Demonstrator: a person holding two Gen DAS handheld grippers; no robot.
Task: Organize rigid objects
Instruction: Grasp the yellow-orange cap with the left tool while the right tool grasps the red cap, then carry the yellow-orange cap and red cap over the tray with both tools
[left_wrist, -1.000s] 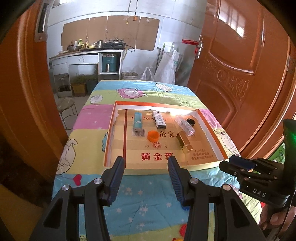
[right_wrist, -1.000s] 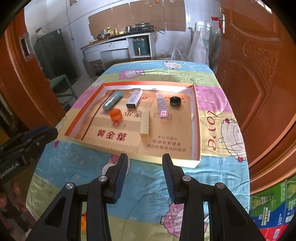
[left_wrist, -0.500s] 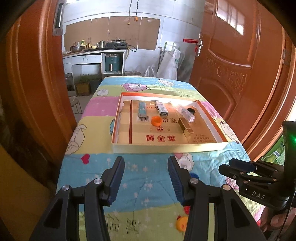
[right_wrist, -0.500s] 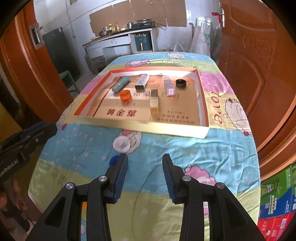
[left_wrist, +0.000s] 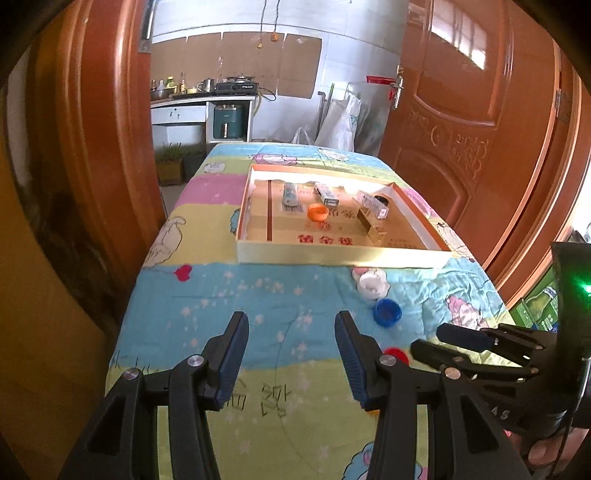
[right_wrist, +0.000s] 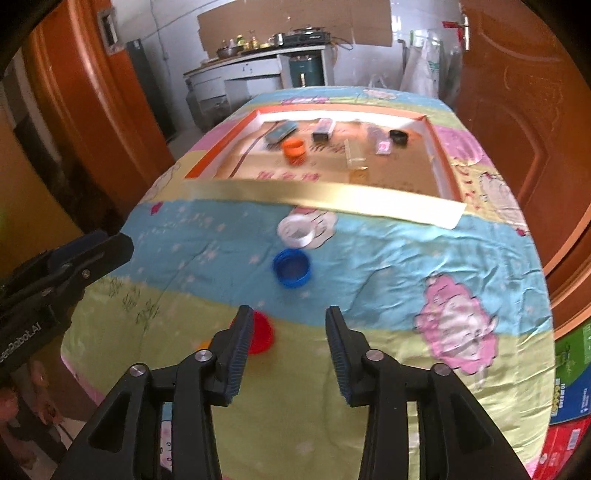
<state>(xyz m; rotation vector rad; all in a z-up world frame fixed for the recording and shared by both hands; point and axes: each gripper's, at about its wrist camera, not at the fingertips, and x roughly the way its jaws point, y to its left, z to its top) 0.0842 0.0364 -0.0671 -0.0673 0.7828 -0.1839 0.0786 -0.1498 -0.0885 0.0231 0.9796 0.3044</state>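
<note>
- Shallow cardboard tray (right_wrist: 321, 201) sits on the quilt-covered table (right_wrist: 388, 258), at 12 o'clock from both grippers.
- Already inside the tray: orange cap (right_wrist: 294, 148); black cap (right_wrist: 398, 136); gold box (right_wrist: 353, 155); white box (right_wrist: 324, 130); blue comb-like item (right_wrist: 281, 132); clear case (right_wrist: 376, 142); this part of the sorting looks done.
- Left outside, on the quilt in front of the tray's near wall: white cap (right_wrist: 296, 230) just beside the wall; blue cap (right_wrist: 291, 267) near it toward the grippers; red cap (right_wrist: 260, 336) closest, at 9 o'clock of the right gripper's left finger and partly hidden by it; a small orange-yellow item sits beyond the red cap, too hidden to identify.
- Right gripper (right_wrist: 290, 345): jaws have just been opening; now moderately wide; nothing between them; hovers above the quilt.
- Left gripper (left_wrist: 291, 349): jaws wide and empty; loose caps lie at its 1 to 3 o'clock.
- Judgement: roughly two thirds along; at least three caps remain to go into the tray; red cap looks the likeliest next pick for the right gripper.
</note>
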